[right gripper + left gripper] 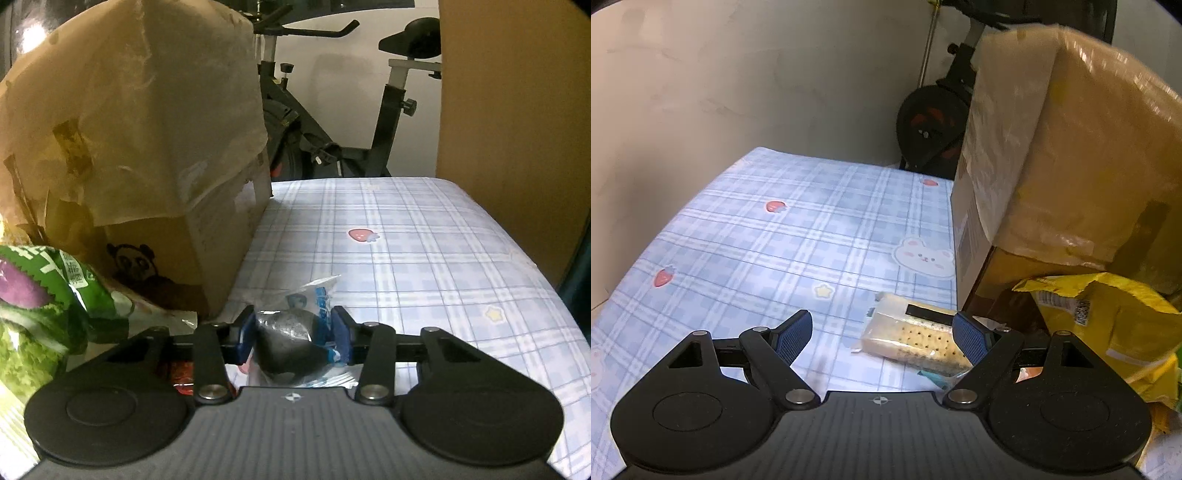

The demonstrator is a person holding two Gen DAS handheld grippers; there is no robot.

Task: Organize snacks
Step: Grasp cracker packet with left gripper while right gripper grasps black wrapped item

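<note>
In the left wrist view my left gripper [882, 334] is open and empty, low over the blue plaid tablecloth [775, 236]. A clear-wrapped cracker pack [910, 338] lies on the cloth between the blue fingertips, closer to the right one. In the right wrist view my right gripper [293, 330] is shut on a dark round snack in a clear and blue wrapper [291, 338], held just above the cloth [406, 258] beside the cardboard box [147, 147].
A tall taped cardboard box [1052, 147] stands at the table's middle. A yellow snack bag [1108, 325] and a green snack bag [44, 295] lie by its base. An exercise bike [332, 140] stands behind the table, a wall to the left.
</note>
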